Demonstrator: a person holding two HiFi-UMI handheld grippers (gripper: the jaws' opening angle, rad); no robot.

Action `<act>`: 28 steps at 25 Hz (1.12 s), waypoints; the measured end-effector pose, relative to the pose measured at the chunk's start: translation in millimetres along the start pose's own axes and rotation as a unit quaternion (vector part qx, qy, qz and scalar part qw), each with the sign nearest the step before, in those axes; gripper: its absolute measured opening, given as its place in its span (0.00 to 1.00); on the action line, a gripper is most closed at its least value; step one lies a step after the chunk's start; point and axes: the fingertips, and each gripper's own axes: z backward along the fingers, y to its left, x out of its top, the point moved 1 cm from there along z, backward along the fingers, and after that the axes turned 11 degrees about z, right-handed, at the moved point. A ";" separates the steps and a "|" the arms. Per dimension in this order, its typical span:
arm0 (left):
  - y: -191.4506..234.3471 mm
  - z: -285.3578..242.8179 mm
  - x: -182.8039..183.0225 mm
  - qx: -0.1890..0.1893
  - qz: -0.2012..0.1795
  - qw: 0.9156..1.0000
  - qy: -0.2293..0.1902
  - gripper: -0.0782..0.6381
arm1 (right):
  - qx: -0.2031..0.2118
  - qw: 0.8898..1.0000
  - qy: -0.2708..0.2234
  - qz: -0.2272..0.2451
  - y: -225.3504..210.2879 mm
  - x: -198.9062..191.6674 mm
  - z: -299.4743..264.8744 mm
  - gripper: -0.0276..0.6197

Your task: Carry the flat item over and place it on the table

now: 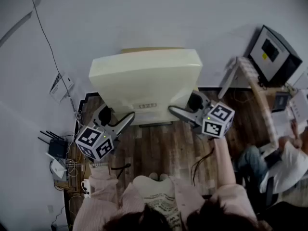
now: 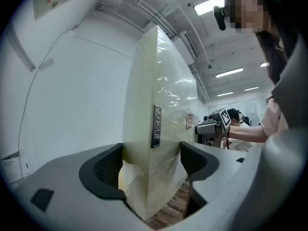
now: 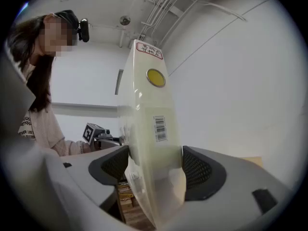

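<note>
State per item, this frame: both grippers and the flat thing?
cream flat plastic-wrapped slab: in the air over the wooden floor, held at its two near corners
left gripper: jaws clamped on the slab's edge
right gripper: jaws clamped on the slab's edge

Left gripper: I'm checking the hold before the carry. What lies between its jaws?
The cream, plastic-wrapped flat item fills the left gripper's jaws, both pads pressing its faces. The left gripper view shows it.

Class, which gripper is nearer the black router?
Left. The left gripper is close by the router; the right gripper holds the far side of the flat item.
</note>
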 end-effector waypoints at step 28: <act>-30.3 -11.3 -7.1 0.025 -0.001 1.000 -0.005 0.64 | 0.025 1.000 -0.007 0.006 -11.3 -3.6 26.5 0.58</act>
